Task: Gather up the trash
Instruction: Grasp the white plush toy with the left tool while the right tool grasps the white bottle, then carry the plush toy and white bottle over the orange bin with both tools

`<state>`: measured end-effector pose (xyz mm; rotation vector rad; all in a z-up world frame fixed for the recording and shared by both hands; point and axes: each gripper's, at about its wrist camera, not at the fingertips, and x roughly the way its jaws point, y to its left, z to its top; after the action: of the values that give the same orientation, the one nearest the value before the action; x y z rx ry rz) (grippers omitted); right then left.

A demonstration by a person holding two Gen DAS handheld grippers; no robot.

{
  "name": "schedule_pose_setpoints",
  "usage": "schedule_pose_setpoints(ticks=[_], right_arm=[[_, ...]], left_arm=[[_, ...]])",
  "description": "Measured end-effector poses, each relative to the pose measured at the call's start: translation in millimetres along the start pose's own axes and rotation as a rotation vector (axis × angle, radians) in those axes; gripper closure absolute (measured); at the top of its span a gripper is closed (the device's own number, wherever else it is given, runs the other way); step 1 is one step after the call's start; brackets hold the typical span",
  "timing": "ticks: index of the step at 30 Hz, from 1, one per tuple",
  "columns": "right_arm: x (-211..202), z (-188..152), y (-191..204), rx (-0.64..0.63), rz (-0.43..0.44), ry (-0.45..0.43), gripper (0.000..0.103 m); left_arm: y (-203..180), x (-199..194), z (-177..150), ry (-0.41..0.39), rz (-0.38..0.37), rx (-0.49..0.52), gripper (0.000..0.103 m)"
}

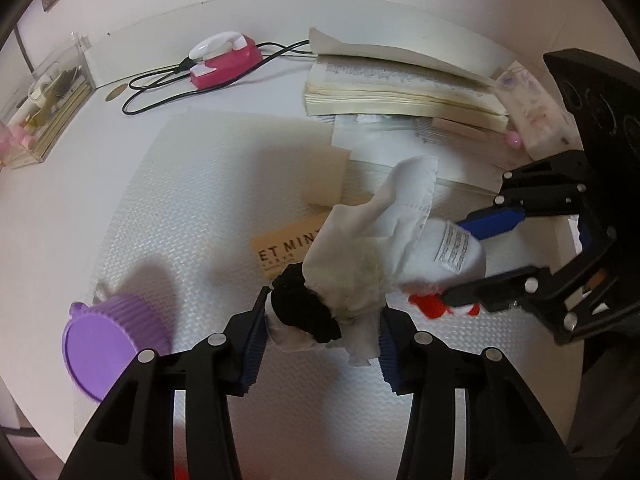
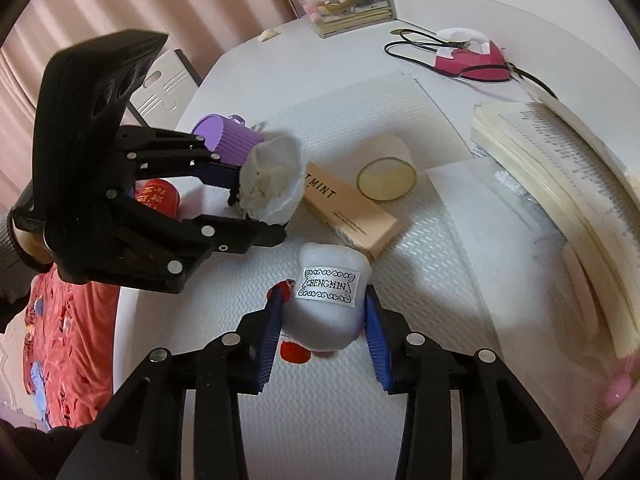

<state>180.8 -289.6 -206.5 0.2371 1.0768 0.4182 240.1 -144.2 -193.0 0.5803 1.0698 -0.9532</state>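
- Left gripper, lower centre: I'm pinching the crumpled tissue. Light, soft, tears easily; hold the bulk.
- Right gripper, lower centre, clamped on plush toy: squashy, light.

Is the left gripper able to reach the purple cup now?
Probably not yet: the left gripper is closed on the tissue. The purple cup lies unblocked beside it.

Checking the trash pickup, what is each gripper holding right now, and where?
The left gripper pinches the crumpled tissue at its lower end. The right gripper is shut on the white plush toy, across its body.
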Motion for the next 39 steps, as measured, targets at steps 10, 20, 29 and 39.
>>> schedule_pose_setpoints(ticks=[10,20,29,39], right_arm=[[-53.0,-14.9,4.8,-0.092,0.016,0.008,0.063],[-104.1,-32.2,26.8,-0.245,0.13,0.04,0.063],[-122.8,-31.7,75.9,-0.392,0.26,0.046,0.063],[-114.6,-25.4,170.3,-0.605,0.432,0.093,0.063]], left_arm=[[-34.6,-38.7,-21.3,-0.04,0.001,-0.075,0.054],[-89.0,-93.4,-59.9,-0.09,0.038,-0.156,0.054],[-120.0,-140.4,-98.4,-0.148,0.125,-0.291,0.054],[-129.8,-187.8,-164.6,-0.2,0.275,-0.511,0.054]])
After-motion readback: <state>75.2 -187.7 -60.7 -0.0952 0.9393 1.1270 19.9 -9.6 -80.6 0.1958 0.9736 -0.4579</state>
